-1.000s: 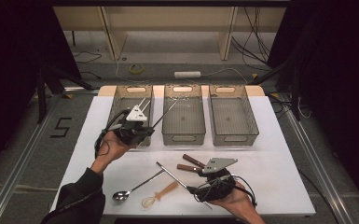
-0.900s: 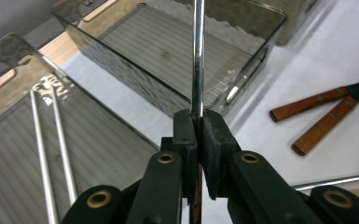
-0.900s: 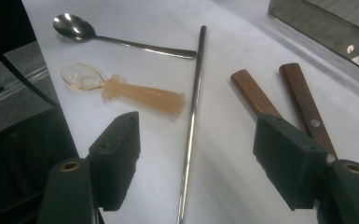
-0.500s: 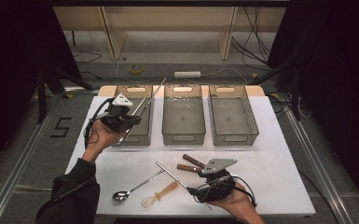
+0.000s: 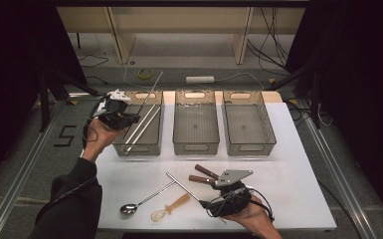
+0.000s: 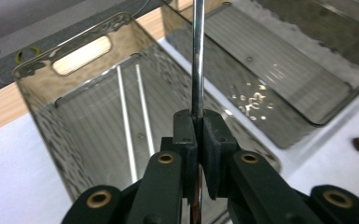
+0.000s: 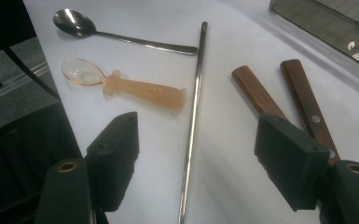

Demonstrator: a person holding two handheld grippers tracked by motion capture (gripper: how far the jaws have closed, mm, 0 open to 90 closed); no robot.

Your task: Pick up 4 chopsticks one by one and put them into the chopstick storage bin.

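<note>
The white table [image 5: 298,164] fills the middle of the high view; along its far edge stand three clear bins side by side, the left bin [image 5: 151,145], the middle bin [image 5: 196,145] and the right bin [image 5: 251,145]; the left bin holds two thin metal rods [image 5: 140,133] lying lengthwise on its floor, seen also in the left gripper view [image 6: 121,107].

The left gripper [image 5: 129,118] sits at the left of centre in the high view, over the left rim of the left bin; its jaws are clamped tight on a long metal rod [image 6: 197,56], which runs from the pads straight up to the top edge of the left gripper view, and in the high view slants up and right above the left bin [image 5: 151,90].

The right gripper [image 5: 210,204] rests low in the high view, near the front edge of the table; in the right gripper view [image 7: 193,158] its jaws stand wide apart with nothing between the pads; a second metal rod [image 7: 193,107] lies on the table between them, running up the frame; to its right lie two wooden handles [image 7: 279,93] side by side, and to its left an orange plastic spoon [image 7: 130,86]; at the upper left of that view lies a metal spoon [image 7: 74,21], its handle tip just beside the rod's far end.
</note>
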